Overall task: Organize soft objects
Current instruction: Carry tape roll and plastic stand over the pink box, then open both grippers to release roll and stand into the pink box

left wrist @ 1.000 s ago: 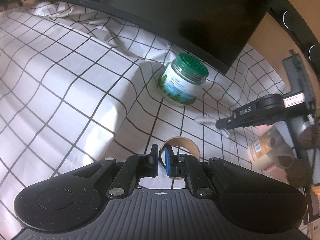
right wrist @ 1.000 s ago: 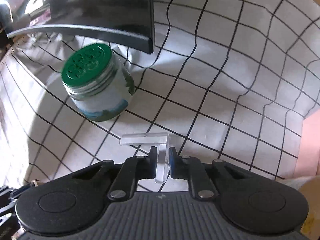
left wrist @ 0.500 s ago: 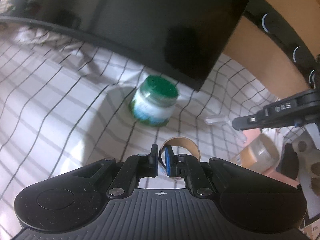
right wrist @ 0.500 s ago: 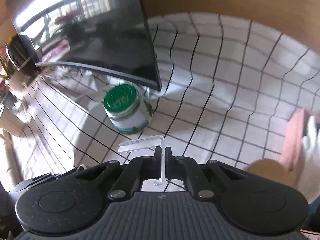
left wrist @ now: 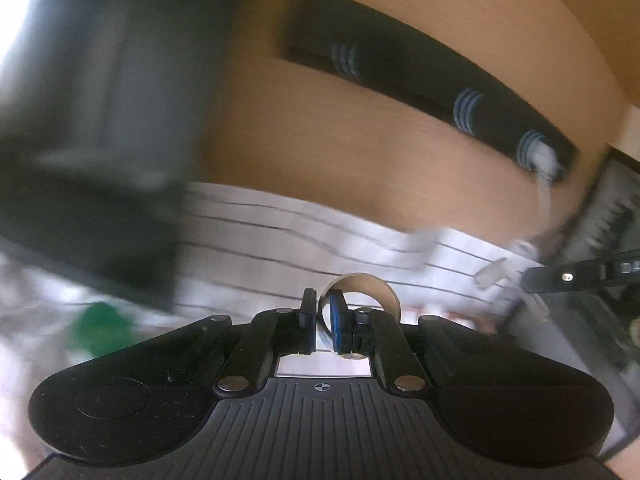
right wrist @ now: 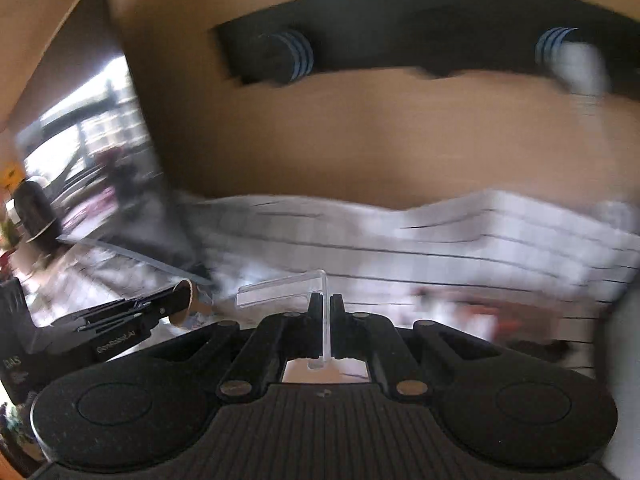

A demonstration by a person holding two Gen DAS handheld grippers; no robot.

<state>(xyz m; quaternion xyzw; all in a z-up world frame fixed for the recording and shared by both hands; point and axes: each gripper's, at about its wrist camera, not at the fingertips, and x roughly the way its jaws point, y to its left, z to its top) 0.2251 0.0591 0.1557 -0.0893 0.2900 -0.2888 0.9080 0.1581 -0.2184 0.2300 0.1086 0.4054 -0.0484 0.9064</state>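
Left wrist: cardboard ring [left wrist: 362,294] pinched; right: clear L-shaped plastic piece [right wrist: 298,294] pinched.

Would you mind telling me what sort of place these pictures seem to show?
Probably a desk in a home or office, against a wooden wall. A checked cloth covers it, a dark monitor stands at the left, and a black rack with round pegs hangs on the wall.

Background badly motion-blurred in both views. White cloth with black grid lines [right wrist: 500,240] across the surface. Dark monitor [left wrist: 92,152] at left, screen reflecting a bright window. Tan wooden wall [right wrist: 380,132] behind, carrying a black rail [right wrist: 420,28] with blue-ringed knobs [right wrist: 300,54]. Green-lidded jar [left wrist: 102,330] low left, smeared.
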